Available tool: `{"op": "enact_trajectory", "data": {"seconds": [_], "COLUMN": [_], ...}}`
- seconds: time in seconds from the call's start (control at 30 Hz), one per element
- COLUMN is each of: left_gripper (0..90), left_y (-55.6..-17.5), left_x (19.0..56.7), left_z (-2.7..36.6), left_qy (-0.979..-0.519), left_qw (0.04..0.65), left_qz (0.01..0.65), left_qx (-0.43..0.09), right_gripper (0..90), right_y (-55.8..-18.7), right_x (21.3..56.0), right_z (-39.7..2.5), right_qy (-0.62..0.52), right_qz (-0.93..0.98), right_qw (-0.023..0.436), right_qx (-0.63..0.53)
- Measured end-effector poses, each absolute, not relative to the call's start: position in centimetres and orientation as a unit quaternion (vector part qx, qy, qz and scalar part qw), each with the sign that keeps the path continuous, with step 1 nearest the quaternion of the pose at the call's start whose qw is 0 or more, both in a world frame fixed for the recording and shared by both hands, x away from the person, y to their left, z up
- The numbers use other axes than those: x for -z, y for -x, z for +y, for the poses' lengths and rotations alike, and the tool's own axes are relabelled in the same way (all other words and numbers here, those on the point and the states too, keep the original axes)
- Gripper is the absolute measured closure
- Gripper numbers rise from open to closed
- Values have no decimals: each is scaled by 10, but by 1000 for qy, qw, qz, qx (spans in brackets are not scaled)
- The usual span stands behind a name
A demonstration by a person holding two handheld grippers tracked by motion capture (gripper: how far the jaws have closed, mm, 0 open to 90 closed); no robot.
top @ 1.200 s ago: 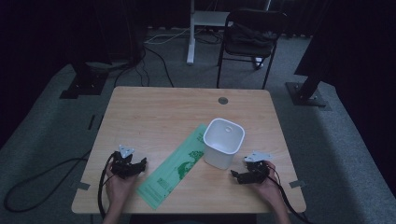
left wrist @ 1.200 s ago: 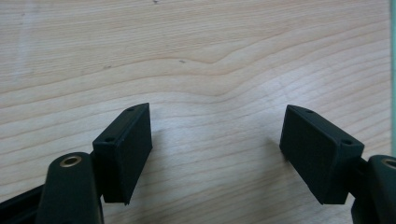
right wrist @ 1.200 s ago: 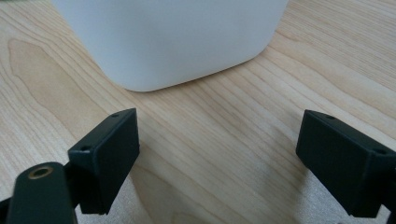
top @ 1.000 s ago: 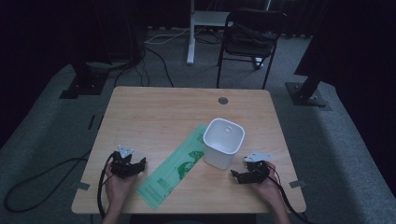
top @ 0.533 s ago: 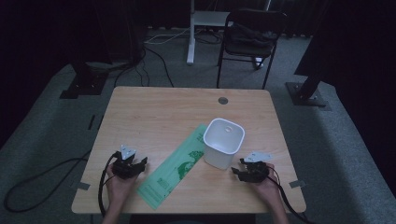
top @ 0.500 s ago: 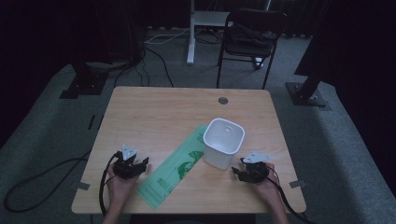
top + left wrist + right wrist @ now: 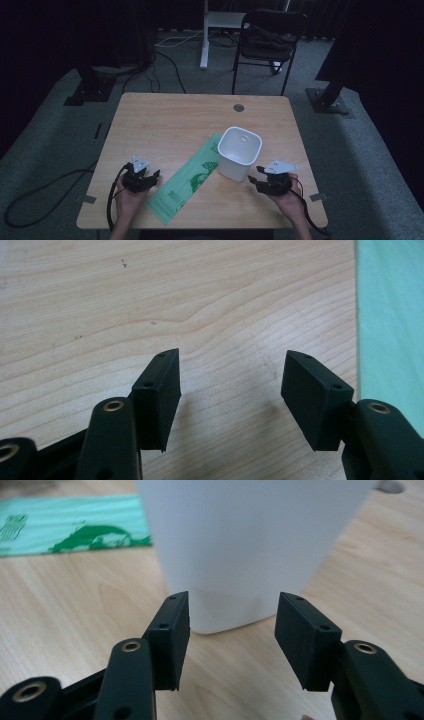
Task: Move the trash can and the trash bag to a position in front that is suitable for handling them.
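Observation:
A white square bin (image 7: pixel 239 153) stands upright on the wooden table (image 7: pixel 175 125), right of centre. A flat green plastic bag (image 7: pixel 186 177) lies diagonally to its left. My left gripper (image 7: pixel 147 178) rests near the front left, open, just left of the bag's lower end; in the left gripper view its jaws (image 7: pixel 232 390) hold nothing, with the bag's edge (image 7: pixel 390 315) at the right. My right gripper (image 7: pixel 256 173) is open near the bin's front right corner. In the right gripper view (image 7: pixel 232 630) the bin's wall (image 7: pixel 250 545) stands just beyond the open jaws, the bag (image 7: pixel 75 525) at the left.
A round grommet (image 7: pixel 239 107) sits in the table's far edge. A black chair (image 7: pixel 267 40) and a white stand (image 7: pixel 205 35) are behind the table. Black stand bases (image 7: pixel 87 90) and cables (image 7: pixel 45 195) lie on the grey carpet.
Both grippers have shifted slightly: the left a little right toward the bag, the right a little left toward the bin. The bag and the bin have not moved.

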State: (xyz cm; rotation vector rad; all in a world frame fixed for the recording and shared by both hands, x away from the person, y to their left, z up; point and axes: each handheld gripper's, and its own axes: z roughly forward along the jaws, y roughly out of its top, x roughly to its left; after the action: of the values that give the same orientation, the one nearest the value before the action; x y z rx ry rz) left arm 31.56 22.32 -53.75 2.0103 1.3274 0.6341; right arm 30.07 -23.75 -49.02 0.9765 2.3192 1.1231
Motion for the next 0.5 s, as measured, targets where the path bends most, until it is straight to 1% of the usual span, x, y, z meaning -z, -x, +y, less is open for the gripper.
{"op": "enact_trajectory", "data": {"seconds": [0.17, 0.3, 0.43, 0.5], "left_gripper": [416, 416, 415, 415], "left_y": [-316, -316, -317, -317], "left_x": [540, 540, 541, 542], "left_z": [225, 227, 228, 228], "left_qy": [-765, -762, -762, -762], "left_qw": [316, 317, 315, 315], "left_qz": [507, 511, 513, 512], "left_qx": [-240, -239, -238, -239], "right_gripper": [471, 436, 436, 433], "right_y": [-309, -314, -318, -319], "right_x": [472, 451, 432, 427], "right_z": [-248, -259, -268, -270], "right_qy": [-369, -386, -398, -401], "right_qz": [813, 800, 785, 781], "right_qw": [209, 219, 237, 238], "right_qx": [-398, -403, -411, -416]}}
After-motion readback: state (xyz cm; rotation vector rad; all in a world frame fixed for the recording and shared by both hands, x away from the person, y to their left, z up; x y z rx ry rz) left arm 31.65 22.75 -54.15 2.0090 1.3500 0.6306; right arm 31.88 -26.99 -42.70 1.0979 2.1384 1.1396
